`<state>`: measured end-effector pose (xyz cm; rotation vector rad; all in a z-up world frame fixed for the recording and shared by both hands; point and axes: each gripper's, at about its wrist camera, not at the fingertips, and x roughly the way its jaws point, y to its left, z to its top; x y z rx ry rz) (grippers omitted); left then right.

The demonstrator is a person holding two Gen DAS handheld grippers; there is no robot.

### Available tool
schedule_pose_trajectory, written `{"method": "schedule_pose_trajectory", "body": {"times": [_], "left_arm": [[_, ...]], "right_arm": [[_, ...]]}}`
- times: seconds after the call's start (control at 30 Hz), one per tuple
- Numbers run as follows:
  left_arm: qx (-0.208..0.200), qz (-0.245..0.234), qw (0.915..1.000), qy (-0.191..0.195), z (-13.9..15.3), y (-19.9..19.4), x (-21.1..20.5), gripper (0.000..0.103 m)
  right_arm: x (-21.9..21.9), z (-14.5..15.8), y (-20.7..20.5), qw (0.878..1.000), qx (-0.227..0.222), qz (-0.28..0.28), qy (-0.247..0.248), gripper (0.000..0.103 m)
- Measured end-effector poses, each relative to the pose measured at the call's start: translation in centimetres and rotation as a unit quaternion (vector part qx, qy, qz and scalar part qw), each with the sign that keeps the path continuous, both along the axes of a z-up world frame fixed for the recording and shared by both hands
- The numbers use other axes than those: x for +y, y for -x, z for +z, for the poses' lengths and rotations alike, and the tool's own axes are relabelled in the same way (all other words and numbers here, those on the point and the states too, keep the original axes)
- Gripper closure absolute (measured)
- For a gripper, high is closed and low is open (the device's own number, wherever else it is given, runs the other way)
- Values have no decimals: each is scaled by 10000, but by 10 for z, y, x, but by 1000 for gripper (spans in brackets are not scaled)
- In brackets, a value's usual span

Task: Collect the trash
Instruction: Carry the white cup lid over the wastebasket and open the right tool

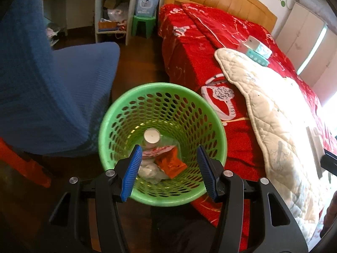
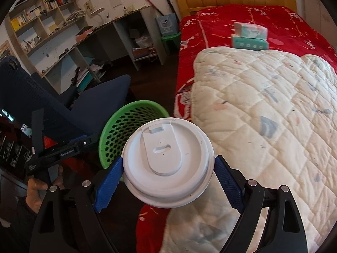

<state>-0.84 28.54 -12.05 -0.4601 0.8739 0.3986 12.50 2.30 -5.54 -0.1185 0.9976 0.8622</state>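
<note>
A green perforated trash basket (image 1: 118, 113) stands on the floor beside the bed. Inside lie a clear bottle with a white cap (image 1: 151, 136), an orange wrapper (image 1: 171, 164) and crumpled white plastic. My left gripper (image 1: 168, 171) hangs open and empty over the basket's near rim. My right gripper (image 2: 168, 181) is shut on a white lidded cup (image 2: 168, 160), lid facing the camera, above the bed's edge just right of the basket (image 2: 118, 130). The left gripper's body (image 2: 63, 149) shows at left in the right wrist view.
A blue chair (image 1: 52, 97) stands left of the basket. The bed has a red cover (image 1: 189, 63) and a white quilt (image 2: 263, 116), with tissue packs (image 2: 250, 35) on it. A desk with shelves (image 2: 63, 31) and a green stool (image 1: 143, 26) stand at the back.
</note>
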Motion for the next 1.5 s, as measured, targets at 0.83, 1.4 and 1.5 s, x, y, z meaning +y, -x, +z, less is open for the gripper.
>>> {"method": "schedule_pose_trajectory", "body": {"times": [0.83, 1.4, 1.5], "left_arm": [[-254, 633, 9976, -88, 17, 63, 26, 41], [-387, 451, 9979, -240, 36, 59, 0, 33], [-423, 358, 9980, -301, 42, 55, -10, 29]], "right_arm": [[128, -35, 7, 9981, 313, 539, 7, 19], [101, -22, 13, 9990, 109, 415, -107, 16], [81, -15, 14, 9997, 49, 251, -51, 16]]}}
